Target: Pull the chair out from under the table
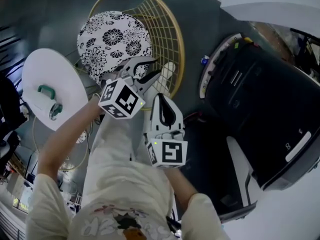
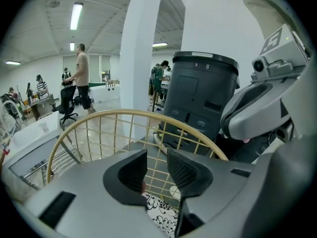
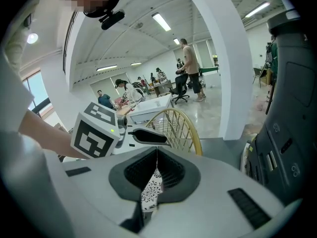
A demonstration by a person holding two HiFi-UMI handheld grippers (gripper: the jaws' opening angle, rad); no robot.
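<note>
The chair has a gold wire back (image 1: 178, 49) and a black-and-white floral seat cushion (image 1: 114, 41). It stands just right of the round white table (image 1: 60, 74), and the whole cushion shows. My left gripper (image 1: 142, 70) is open at the near part of the wire back. Its jaws stand apart, with the wire mesh (image 2: 124, 133) showing past the left gripper (image 2: 157, 157). My right gripper (image 1: 161, 98) hangs just behind it and is shut on nothing. In its own view the right gripper (image 3: 157, 155) points at the gold back (image 3: 187, 125).
A large black machine (image 1: 265, 104) stands close on the right. A green-handled object (image 1: 47, 93) lies on the table. A white pillar (image 2: 143, 58) rises beyond the chair. People and office chairs are far across the hall.
</note>
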